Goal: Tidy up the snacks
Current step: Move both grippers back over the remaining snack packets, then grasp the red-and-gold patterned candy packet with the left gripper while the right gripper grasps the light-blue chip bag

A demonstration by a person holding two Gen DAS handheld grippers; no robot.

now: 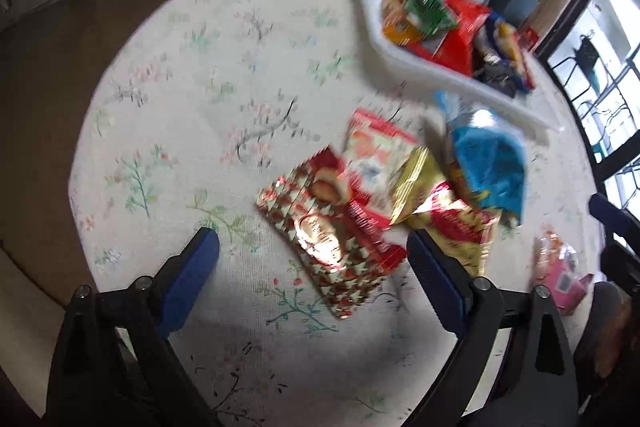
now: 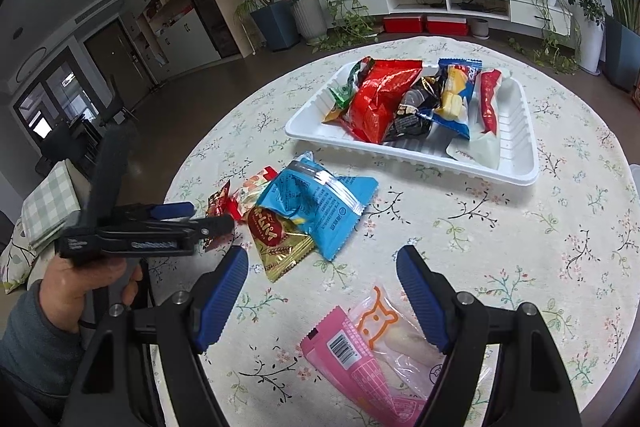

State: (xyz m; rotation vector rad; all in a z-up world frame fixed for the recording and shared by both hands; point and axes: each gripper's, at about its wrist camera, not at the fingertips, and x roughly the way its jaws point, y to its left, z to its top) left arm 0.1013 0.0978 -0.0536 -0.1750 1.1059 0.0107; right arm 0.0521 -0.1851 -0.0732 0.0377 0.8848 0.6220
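Snack sorting, partly complete. A white plastic tray (image 2: 516, 163) on the round, floral-clothed tabletop (image 2: 560, 247) already holds several packets, among them a red foil bag (image 2: 376, 95), a black packet (image 2: 412, 115) and a blue-and-yellow packet (image 2: 456, 95). Still loose on the cloth, near the tray's front edge, lies a small overlapping heap: a red-and-gold wrapped packet (image 1: 328, 235), a pale packet with red print (image 1: 372, 155), a gold-and-red packet (image 2: 280, 239) and a blue packet (image 2: 320, 203). A pink packet with a clear window (image 2: 360, 343) lies apart from the heap, nearer the person. The step in hand appears to be picking the next loose packet. The left tool (image 1: 312, 251) hangs steeply tilted over the red-and-gold packet, its jaws wide apart and nothing gripped; one blue pad (image 1: 434, 267) lies over the heap's edge, though contact cannot be judged through the blur. The right tool (image 2: 320, 291) slants down over the pink packet, jaws likewise apart and empty, the packet lying partly between them. The left hand (image 2: 76, 287), in a grey sleeve (image 2: 28, 347), grips its tool's handle at the tabletop's edge. The next move likely calls for lowering one tool until its pads straddle a single packet's edge, closing, then carrying it to the tray's free space; thin crinkled film may slip or drag a neighbouring packet.
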